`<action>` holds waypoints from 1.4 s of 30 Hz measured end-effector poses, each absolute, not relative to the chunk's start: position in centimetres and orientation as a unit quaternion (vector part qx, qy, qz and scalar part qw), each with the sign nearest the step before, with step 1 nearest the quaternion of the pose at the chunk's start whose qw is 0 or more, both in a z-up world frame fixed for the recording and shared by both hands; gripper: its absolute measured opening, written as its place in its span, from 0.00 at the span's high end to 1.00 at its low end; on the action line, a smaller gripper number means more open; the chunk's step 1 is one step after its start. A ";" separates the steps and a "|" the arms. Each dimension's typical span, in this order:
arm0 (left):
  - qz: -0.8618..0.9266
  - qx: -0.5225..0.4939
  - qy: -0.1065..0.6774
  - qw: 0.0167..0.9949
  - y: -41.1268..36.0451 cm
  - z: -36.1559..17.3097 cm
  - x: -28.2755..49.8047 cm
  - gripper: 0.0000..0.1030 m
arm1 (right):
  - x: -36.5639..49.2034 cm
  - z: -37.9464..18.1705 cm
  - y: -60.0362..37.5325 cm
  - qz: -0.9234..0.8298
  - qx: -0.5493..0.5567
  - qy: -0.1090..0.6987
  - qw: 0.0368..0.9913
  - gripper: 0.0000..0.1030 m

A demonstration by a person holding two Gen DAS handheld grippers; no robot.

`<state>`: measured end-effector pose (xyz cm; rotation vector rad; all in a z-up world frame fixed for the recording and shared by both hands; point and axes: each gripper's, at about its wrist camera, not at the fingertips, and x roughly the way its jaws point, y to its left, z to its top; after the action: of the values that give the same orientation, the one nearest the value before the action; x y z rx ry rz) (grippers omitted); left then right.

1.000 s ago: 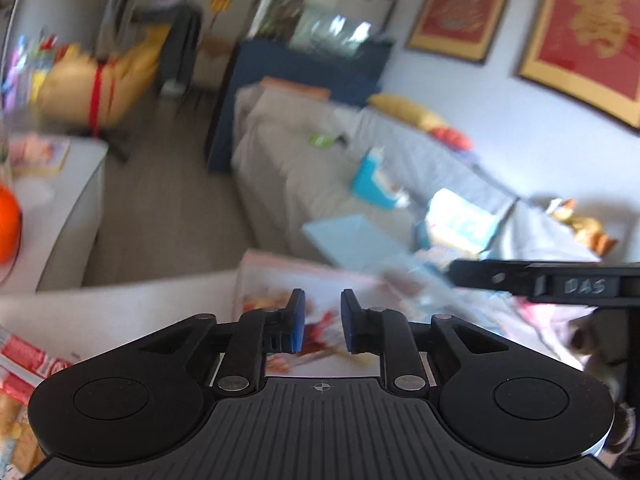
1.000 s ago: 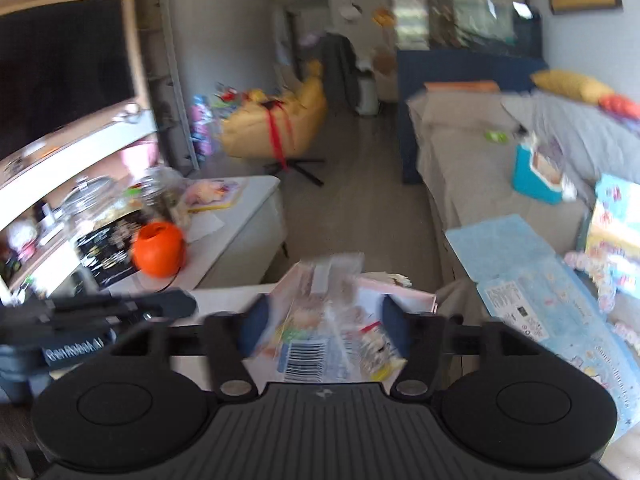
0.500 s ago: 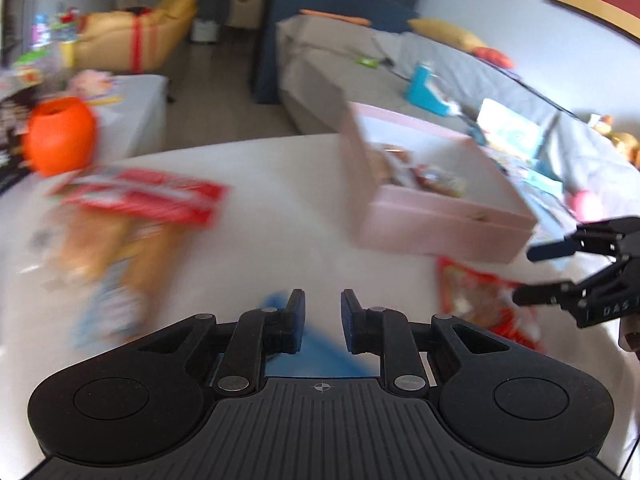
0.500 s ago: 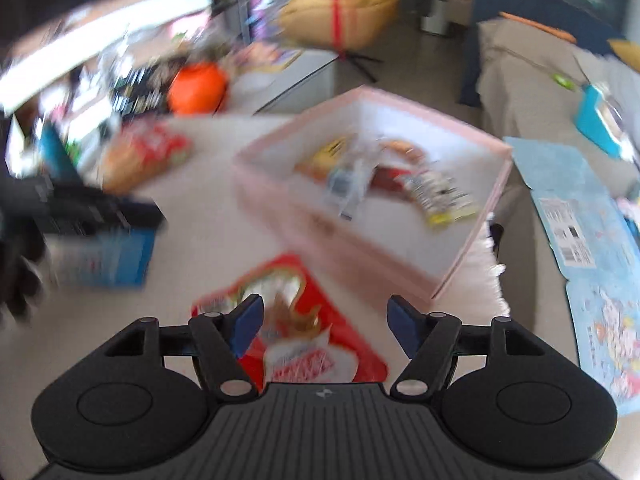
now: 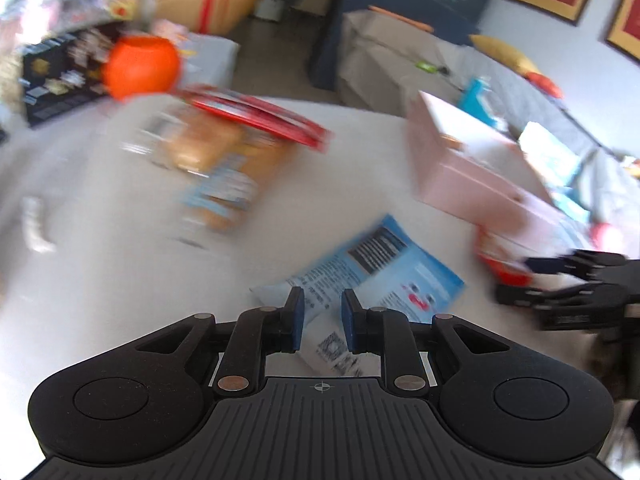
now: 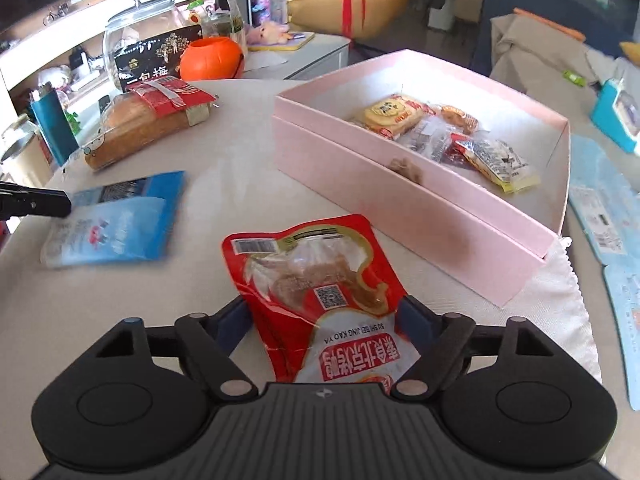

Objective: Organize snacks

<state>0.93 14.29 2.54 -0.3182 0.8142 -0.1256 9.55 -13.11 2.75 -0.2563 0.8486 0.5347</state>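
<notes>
Two snack packets are lying loose on the white table [image 6: 224, 184], outside the pink box [image 6: 420, 200], which is sitting at about two o'clock in the right wrist view and already holding several small wrapped snacks. The right gripper [image 6: 322, 316] is hanging over the red pouch [image 6: 320, 292] with its jaws spread wide, one on either side of the pouch and not yet pressing it. The left gripper [image 5: 322, 316] is pointing at the blue packet [image 5: 372, 272], which is lying at twelve o'clock just ahead of its tips; its jaws are standing a little apart with nothing between them.

The step in hand looks like the pickup of these two packets for the box. Next, the right jaws would need to close across the pouch, then lift it toward two o'clock over the box wall.

The red pouch is reading, upside down, "SU SHI BEI JING KAO YA", with a barcode and a QR code. The bread loaf [image 6: 148, 124] at ten o'clock is wearing a red label, too small to read.
</notes>
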 end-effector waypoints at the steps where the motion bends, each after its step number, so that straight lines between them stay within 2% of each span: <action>1: -0.077 -0.154 0.399 0.901 13.2 2.5 1.1 0.78 | 9.3 2.6 -13.1 0.249 -0.127 0.402 0.872 0.25; 6: -0.109 -0.077 0.384 0.914 8.2 4.0 1.1 0.77 | 9.0 2.4 -13.8 0.215 -0.104 0.403 0.883 0.25; 11: -0.060 -0.074 0.344 0.934 10.5 6.8 2.8 0.75 | 7.8 1.8 -15.7 0.201 -0.099 0.389 0.894 0.23; 14: 0.012 -0.127 0.328 0.936 14.6 7.8 5.9 0.75 | 7.3 1.4 -16.6 0.203 -0.087 0.377 0.899 0.17; 17: 0.052 -0.249 0.344 0.904 19.1 7.2 9.8 0.75 | 7.3 0.9 -16.9 0.189 -0.066 0.370 0.907 0.08; 20: 0.093 -0.298 0.348 0.884 20.9 6.7 13.2 0.75 | 7.1 0.7 -16.7 0.178 -0.067 0.360 0.913 0.07; 25: 0.135 -0.248 0.366 0.887 20.1 5.7 18.9 0.76 | 7.0 0.7 -17.0 0.180 -0.059 0.360 0.913 0.07; 28: 0.143 -0.165 0.393 0.893 18.0 4.9 21.7 0.75 | 7.0 0.7 -16.9 0.180 -0.059 0.360 0.913 0.07; 31: 0.146 -0.105 0.388 0.904 16.6 4.1 22.6 0.74 | 7.0 0.7 -16.9 0.180 -0.058 0.360 0.914 0.07; 35: 0.119 -0.095 0.394 0.906 15.9 4.2 21.3 0.75 | 7.0 0.7 -16.9 0.181 -0.058 0.360 0.914 0.06; 42: -0.037 -0.109 0.401 0.909 12.9 4.4 14.5 0.75 | 7.0 0.7 -16.8 0.182 -0.056 0.360 0.914 0.06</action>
<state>14.47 12.86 4.44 -0.2246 0.8278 -0.0753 7.04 -16.83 0.71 -0.1159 0.7406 0.3740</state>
